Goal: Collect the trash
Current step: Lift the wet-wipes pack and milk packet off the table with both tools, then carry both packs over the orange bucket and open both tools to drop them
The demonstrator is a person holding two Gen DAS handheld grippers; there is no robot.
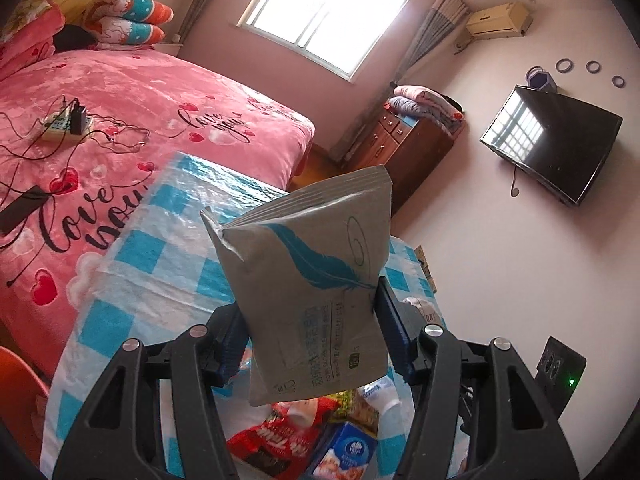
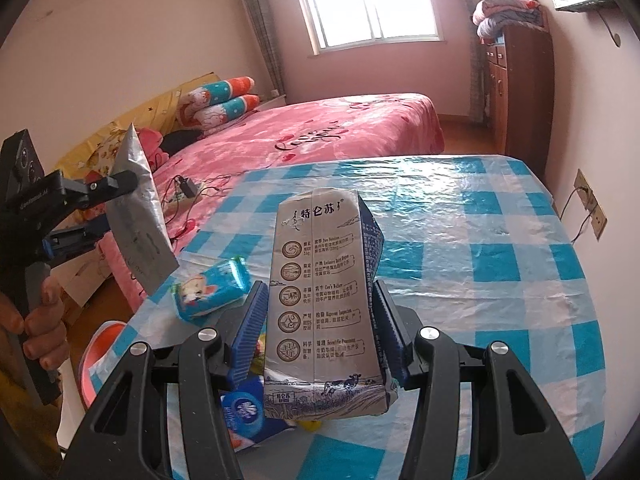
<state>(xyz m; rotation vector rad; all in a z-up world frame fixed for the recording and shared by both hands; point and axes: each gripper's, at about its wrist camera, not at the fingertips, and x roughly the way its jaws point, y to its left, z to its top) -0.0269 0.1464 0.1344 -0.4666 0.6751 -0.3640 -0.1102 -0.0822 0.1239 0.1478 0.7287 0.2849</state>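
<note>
1. Closest to us, the milk carton (image 2: 324,304) stands in the right gripper (image 2: 320,324), jaws part-open and pressed on its two sides, carton lifted above the checked tablecloth (image 2: 500,248). We judge it empty and light, its card walls stiff but crushable; the dented top says a mid-body side grip is best.
2. Grey pouch (image 1: 312,292) with the blue feather print sits in the left gripper (image 1: 310,320), jaws at a moderate width and clamped on its lower half. It stands tilted, held clear of the table. We judge it soft, nearly weightless, its film slick, so a pinch low across the flat faces should hold.
3. Blue tissue pack (image 2: 210,290) lies on the table edge, just beside the right gripper: squashy, easy to squeeze anywhere.
4. Red wrapper (image 1: 266,442), blue box (image 1: 346,454) and small white bottle (image 1: 378,394) lie heaped under the pouch. We expect the wrapper to crumple, the bottle to roll.
</note>
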